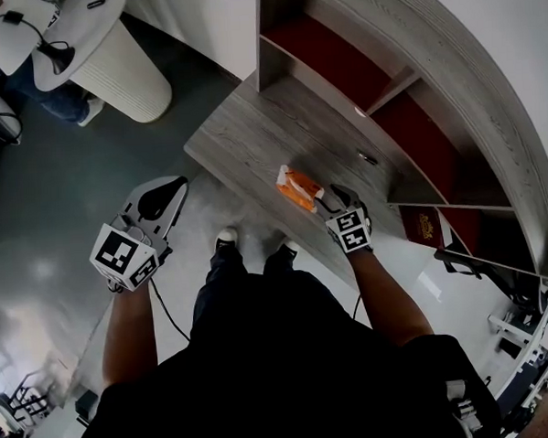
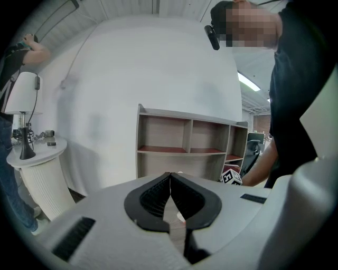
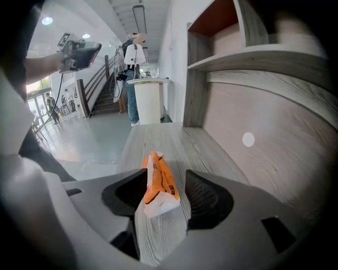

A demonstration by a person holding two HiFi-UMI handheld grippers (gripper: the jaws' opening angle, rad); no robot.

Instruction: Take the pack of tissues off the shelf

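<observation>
An orange and white pack of tissues (image 1: pixel 297 187) (image 3: pixel 158 182) stands on its edge between the jaws of my right gripper (image 1: pixel 320 195) (image 3: pixel 165 182), just over the grey wooden top of the low shelf unit (image 1: pixel 269 122). The jaws are closed against its two sides, and the pack tilts slightly. My left gripper (image 1: pixel 167 187) (image 2: pixel 170 176) hangs off to the left over the floor, away from the shelf. Its pads meet at the tips with nothing between them. In the left gripper view the shelf unit (image 2: pixel 185 142) stands ahead.
Red-backed compartments (image 1: pixel 348 63) rise behind the wooden top, and a red book (image 1: pixel 423 226) lies in a lower one. A round white pedestal table (image 1: pixel 111 75) (image 2: pixel 31 153) stands at the far left with another person beside it. A small white disc (image 3: pixel 248 139) marks the shelf's panel.
</observation>
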